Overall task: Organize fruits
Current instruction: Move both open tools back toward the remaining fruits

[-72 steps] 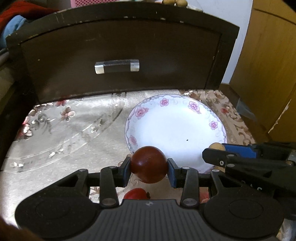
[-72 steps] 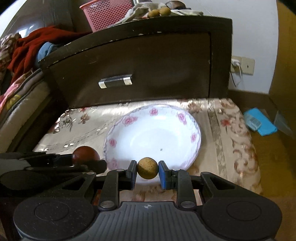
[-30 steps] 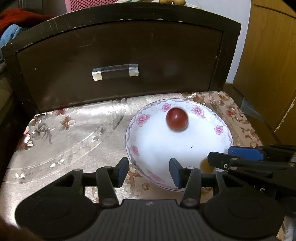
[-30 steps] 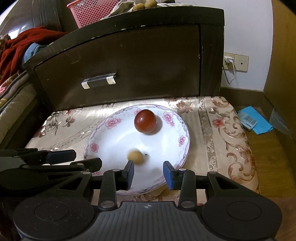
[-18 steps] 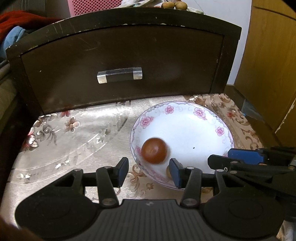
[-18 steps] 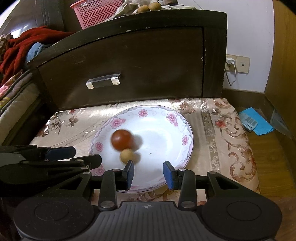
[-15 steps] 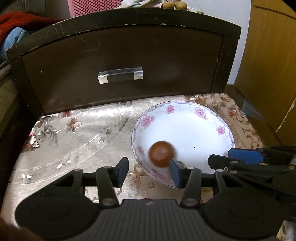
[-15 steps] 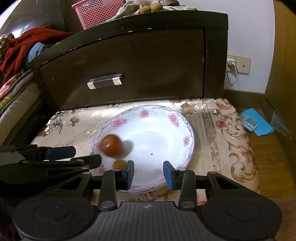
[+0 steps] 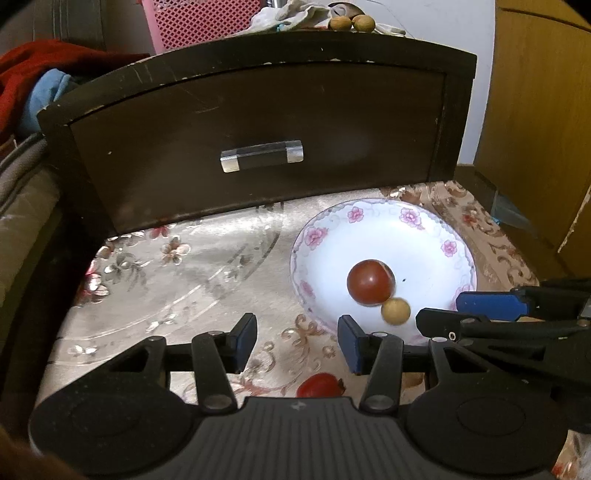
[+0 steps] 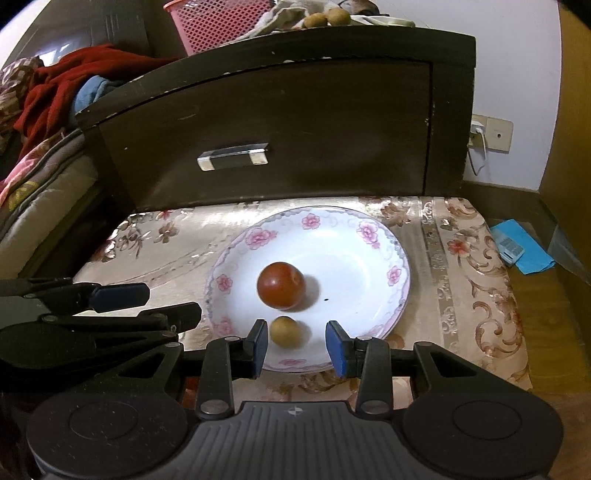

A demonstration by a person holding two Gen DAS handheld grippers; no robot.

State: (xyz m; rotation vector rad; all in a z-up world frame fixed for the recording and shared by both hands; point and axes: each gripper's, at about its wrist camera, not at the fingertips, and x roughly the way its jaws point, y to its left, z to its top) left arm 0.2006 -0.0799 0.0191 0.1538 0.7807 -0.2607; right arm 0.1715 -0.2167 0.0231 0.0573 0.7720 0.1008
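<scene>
A white plate with pink flowers [image 9: 424, 229] [image 10: 369, 258] sits on the patterned cloth. In it lie a dark red round fruit [image 9: 370, 282] [image 10: 281, 285] and a small tan round fruit [image 9: 395, 311] [image 10: 285, 331], close together. My left gripper [image 9: 297, 341] is open and empty, over the cloth just left of the plate's near rim. My right gripper [image 10: 297, 345] is open and empty, over the plate's near rim, with the tan fruit just beyond its left finger. Another red fruit [image 9: 320, 385] lies on the cloth under the left gripper, partly hidden.
A dark wooden drawer front with a metal handle [image 9: 261, 155] [image 10: 232, 156] stands right behind the plate. On top are a pink basket [image 10: 221, 26] and two tan fruits [image 9: 351, 23]. A blue packet [image 10: 521, 251] lies on the floor at right.
Both grippers opened and let their fruits fall into the plate. The fruits rolled about and now rest near the plate's middle and front. Both grippers have drawn back a little.
</scene>
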